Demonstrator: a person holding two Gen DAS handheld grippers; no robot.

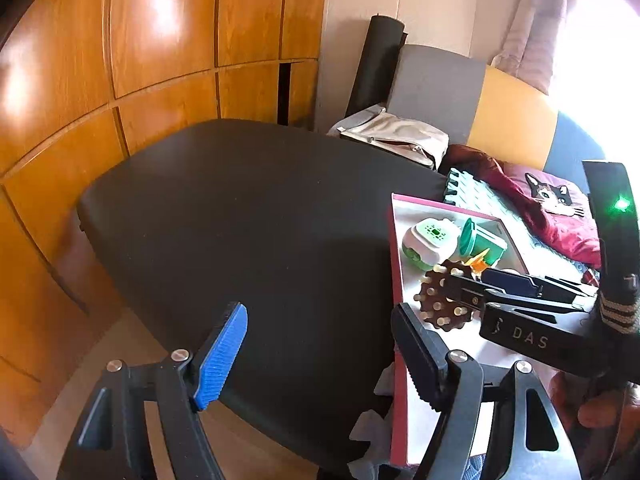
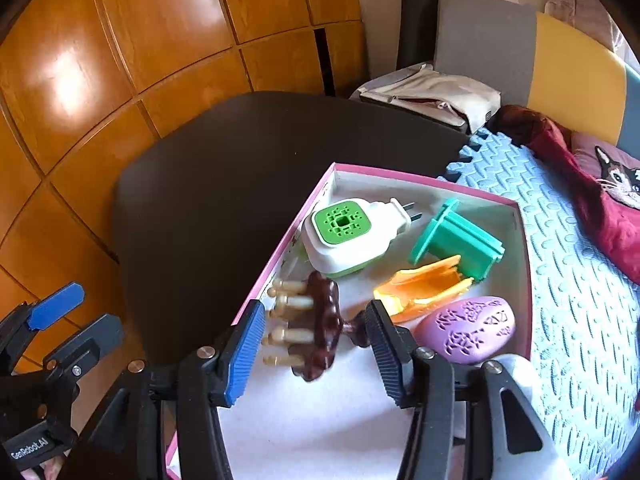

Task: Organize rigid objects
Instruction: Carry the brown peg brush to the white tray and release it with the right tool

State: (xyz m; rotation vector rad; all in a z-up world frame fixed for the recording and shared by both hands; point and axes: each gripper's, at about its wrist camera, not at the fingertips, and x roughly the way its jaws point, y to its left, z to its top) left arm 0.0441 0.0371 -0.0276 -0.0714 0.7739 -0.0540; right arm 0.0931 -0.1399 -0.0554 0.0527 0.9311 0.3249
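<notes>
The brown wooden massager (image 2: 316,324) lay inside the pink-rimmed box (image 2: 420,179), at its near left corner, directly between the fingers of the right gripper (image 2: 316,350); those fingers stood spread, the blue pad (image 2: 244,356) on the left close to the tips of the pale pegs and the dark pad on the right just beside the knobbed handle, neither seeming to press, though contact at the handle could not be ruled out. The massager looked to rest on the white floor of the box, tilted on its edge; its axis from peg tips to handle ran left to right, straight across the gap, so the fingers lay at either end of it and not along its flanks. That was the relation a next move would turn on; a straight pull back towards the near side would probably free the gripper without dragging the piece. Farther in the box lay the white and green plug-in device (image 2: 348,236), the green spool-shaped piece (image 2: 456,238), the orange scoop (image 2: 424,288) and, at the near right, the purple egg-shaped thing (image 2: 468,328); all were apart from the fingers save the orange scoop, whose near end came close to the dark pad.

The left gripper (image 1: 320,354) hovered over the black table (image 1: 240,200) to the left of the box, fingers spread wide and holding nothing; its dark finger stood near the box's left wall; the right gripper was by far the nearer to the massager, so any further handling seemed to be its work.
</notes>
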